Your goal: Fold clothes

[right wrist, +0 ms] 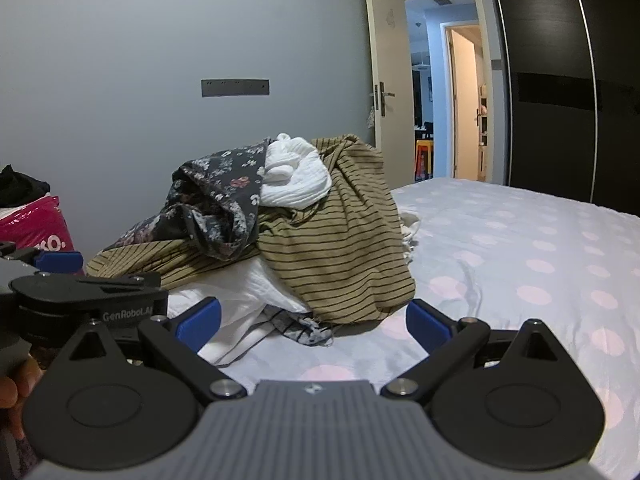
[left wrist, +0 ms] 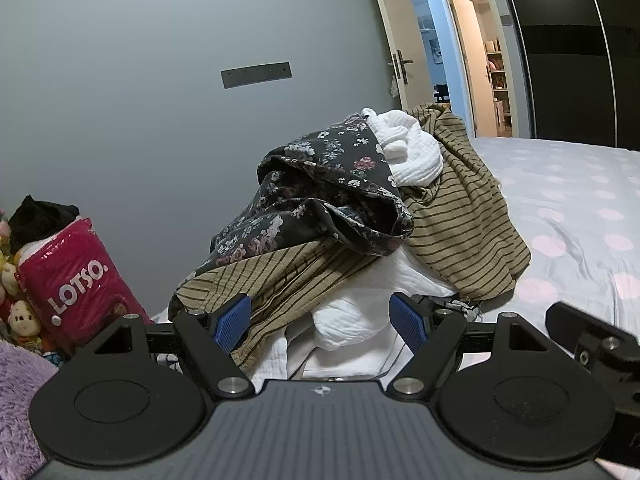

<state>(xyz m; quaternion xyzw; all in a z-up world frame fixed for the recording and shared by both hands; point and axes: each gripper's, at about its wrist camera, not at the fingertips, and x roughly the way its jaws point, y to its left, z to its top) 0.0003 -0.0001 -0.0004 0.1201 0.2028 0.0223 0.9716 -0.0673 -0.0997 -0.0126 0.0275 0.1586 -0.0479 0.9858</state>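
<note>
A pile of clothes sits on the bed: a dark floral garment (left wrist: 320, 196) (right wrist: 216, 200) on top left, a white knit piece (left wrist: 408, 148) (right wrist: 296, 176) at the peak, an olive striped garment (left wrist: 460, 216) (right wrist: 340, 240) draped over the right side, and white cloth (left wrist: 360, 312) (right wrist: 248, 292) underneath. My left gripper (left wrist: 322, 320) is open and empty, its blue pads (left wrist: 232, 322) right at the pile's near edge. My right gripper (right wrist: 314, 320) is open and empty, just in front of the pile's lower right corner. The left gripper's body (right wrist: 80, 300) shows at the left of the right wrist view.
The bed sheet (right wrist: 520, 260) with pink dots stretches to the right. A pink LOTSO bag (left wrist: 76, 280) and plush toys (left wrist: 20, 320) stand at the left by the grey wall. A dark wardrobe (right wrist: 560, 80) and an open door (right wrist: 384, 80) lie beyond.
</note>
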